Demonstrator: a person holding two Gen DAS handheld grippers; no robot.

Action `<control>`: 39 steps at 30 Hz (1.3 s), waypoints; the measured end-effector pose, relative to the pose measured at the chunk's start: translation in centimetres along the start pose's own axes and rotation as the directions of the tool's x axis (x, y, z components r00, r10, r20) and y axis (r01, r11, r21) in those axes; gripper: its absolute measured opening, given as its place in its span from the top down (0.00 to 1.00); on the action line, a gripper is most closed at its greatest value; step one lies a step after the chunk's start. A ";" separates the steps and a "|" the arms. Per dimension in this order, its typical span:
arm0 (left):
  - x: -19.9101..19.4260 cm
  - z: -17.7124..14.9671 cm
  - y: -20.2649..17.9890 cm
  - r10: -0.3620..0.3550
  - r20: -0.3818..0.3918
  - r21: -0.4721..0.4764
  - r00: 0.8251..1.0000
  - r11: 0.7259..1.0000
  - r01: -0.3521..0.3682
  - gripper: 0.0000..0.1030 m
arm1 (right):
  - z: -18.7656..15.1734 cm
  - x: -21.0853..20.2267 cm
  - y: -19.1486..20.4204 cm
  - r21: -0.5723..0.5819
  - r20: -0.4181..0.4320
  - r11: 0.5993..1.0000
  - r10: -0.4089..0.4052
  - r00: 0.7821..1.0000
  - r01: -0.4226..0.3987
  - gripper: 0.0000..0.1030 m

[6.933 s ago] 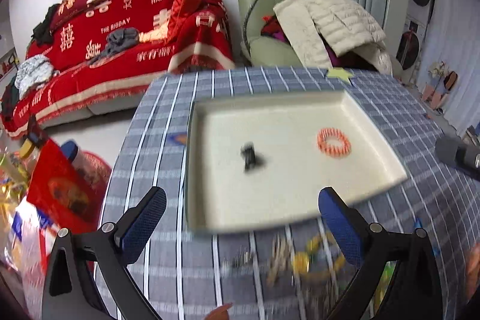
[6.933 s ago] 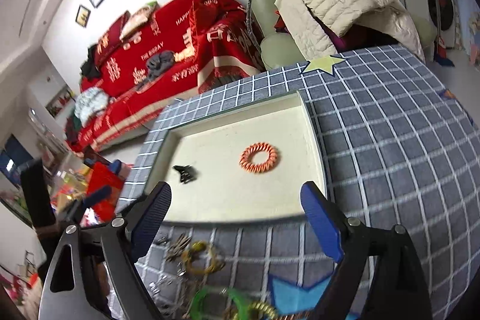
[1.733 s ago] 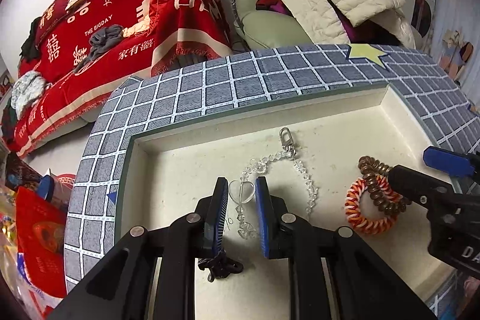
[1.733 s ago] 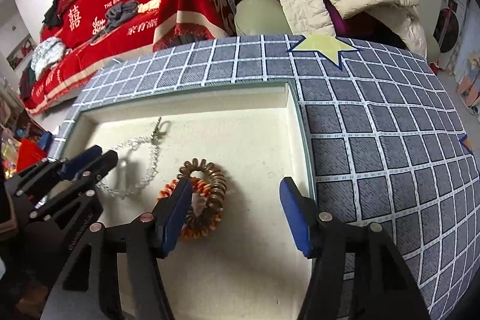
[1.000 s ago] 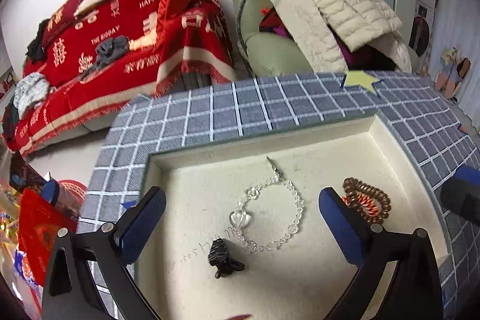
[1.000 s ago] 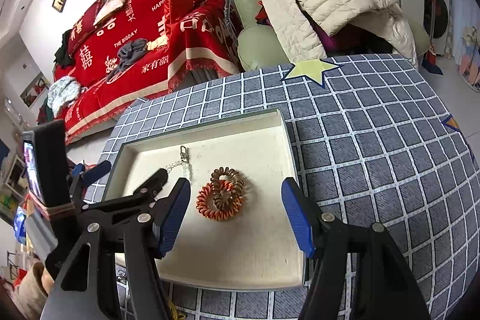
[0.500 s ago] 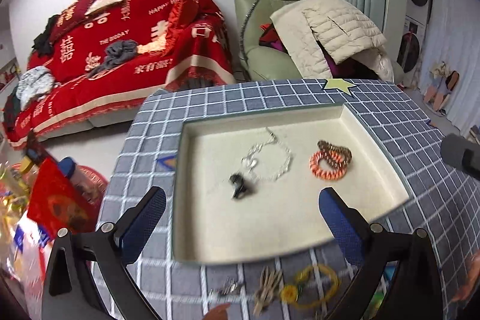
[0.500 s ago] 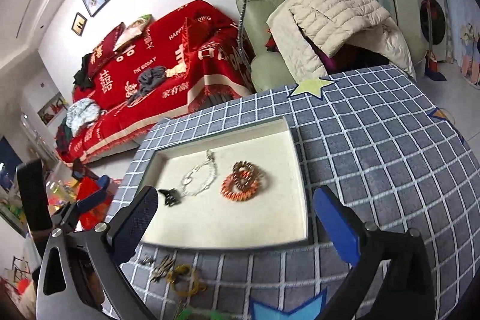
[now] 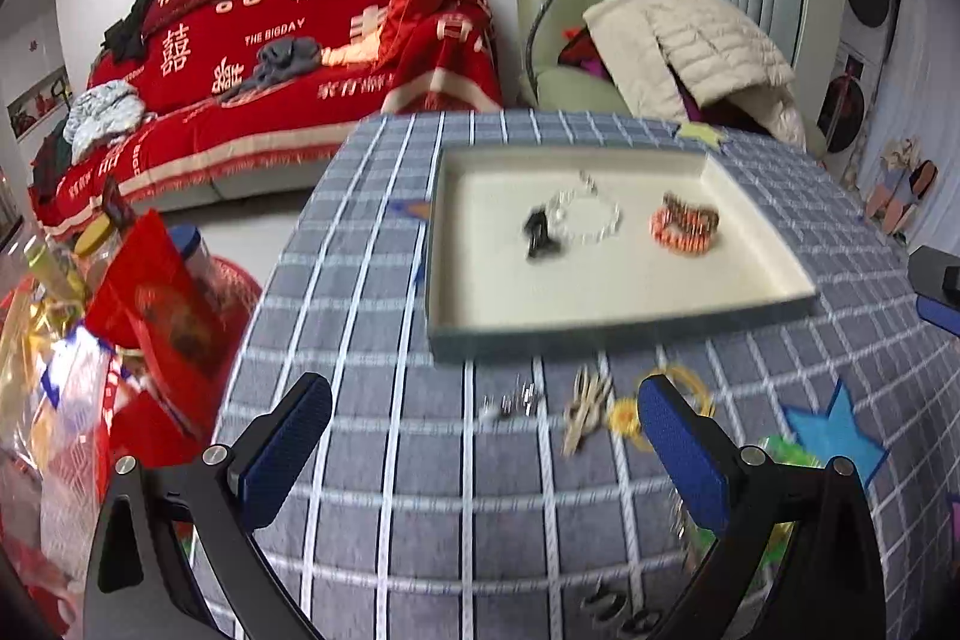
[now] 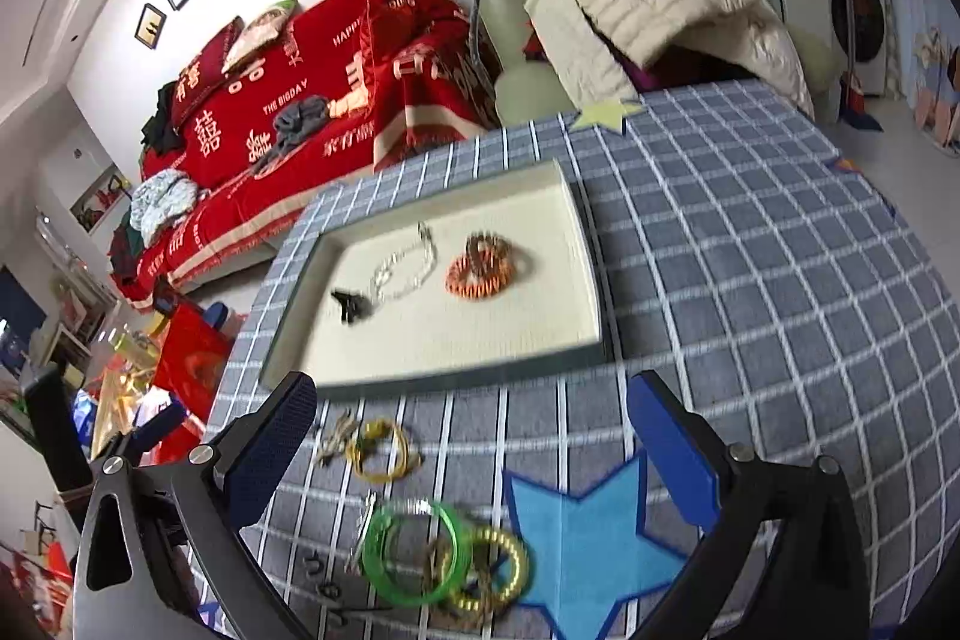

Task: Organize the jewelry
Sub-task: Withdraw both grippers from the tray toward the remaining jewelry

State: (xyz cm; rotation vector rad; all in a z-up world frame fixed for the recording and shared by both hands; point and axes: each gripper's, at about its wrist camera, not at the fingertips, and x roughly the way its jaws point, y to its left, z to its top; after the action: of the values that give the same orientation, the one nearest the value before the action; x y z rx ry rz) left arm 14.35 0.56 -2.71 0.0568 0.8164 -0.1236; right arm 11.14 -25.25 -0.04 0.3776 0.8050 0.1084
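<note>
A cream tray [image 9: 774,256] [image 10: 591,274] lies on the checked tablecloth. It holds a black clip [image 9: 540,233] [image 10: 353,307], a clear bead bracelet [image 9: 591,215] [image 10: 403,268] and orange and brown coil bands [image 9: 684,226] [image 10: 480,268]. In front of the tray, loose pieces lie on the cloth: a yellow ring [image 9: 624,415] [image 10: 381,448], a pale clip [image 9: 585,409], small silver bits [image 9: 510,403], a green bangle [image 10: 417,550] and a gold bead bracelet [image 10: 492,574]. My left gripper [image 9: 480,460] is open above the cloth, empty. My right gripper [image 10: 474,448] is open over the loose pile, empty.
A blue felt star [image 10: 591,526] [image 9: 834,430] lies on the cloth at the near right. A red sofa [image 9: 300,58] and a green armchair with a pale jacket [image 9: 690,40] stand beyond the table. Red bags and bottles [image 9: 144,304] crowd the floor at the left.
Both grippers have drawn back from the tray toward the table's near edge. The loose pile has come fully into view. The bracelet and brown coil band left earlier stay in the tray.
</note>
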 end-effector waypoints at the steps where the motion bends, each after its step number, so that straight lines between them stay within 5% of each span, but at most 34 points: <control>1: 0.2 -0.5 -0.1 0.005 -0.009 0.007 1.000 1.000 -0.005 0.00 | -0.5 0.0 0.0 0.001 -0.010 1.000 -0.004 1.000 0.004 0.00; 13: 1.5 -4.4 -0.2 0.035 -0.084 0.016 0.996 0.999 -0.034 0.00 | -6.0 1.0 -0.7 -0.025 -0.132 0.997 -0.078 0.988 0.075 0.00; 27: 3.4 -3.0 2.2 0.020 -0.103 -0.021 0.994 1.000 -0.023 0.00 | -6.8 1.7 0.5 -0.073 -0.159 0.995 -0.083 0.984 0.072 0.02; 33: 4.5 -2.3 1.9 0.026 -0.088 0.055 0.996 0.998 -0.021 0.00 | -6.8 2.4 1.2 -0.104 -0.178 0.992 -0.088 0.980 0.071 0.11; 39: 5.7 -1.8 1.1 -0.009 -0.105 0.091 0.994 0.996 0.019 0.00 | -6.7 3.3 1.9 -0.134 -0.204 0.989 -0.093 0.975 0.066 0.35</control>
State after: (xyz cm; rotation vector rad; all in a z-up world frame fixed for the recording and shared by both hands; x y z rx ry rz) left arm 17.02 1.35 -8.09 0.1454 0.9153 -0.1727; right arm 8.67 -20.73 -5.80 0.2151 1.0150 0.1254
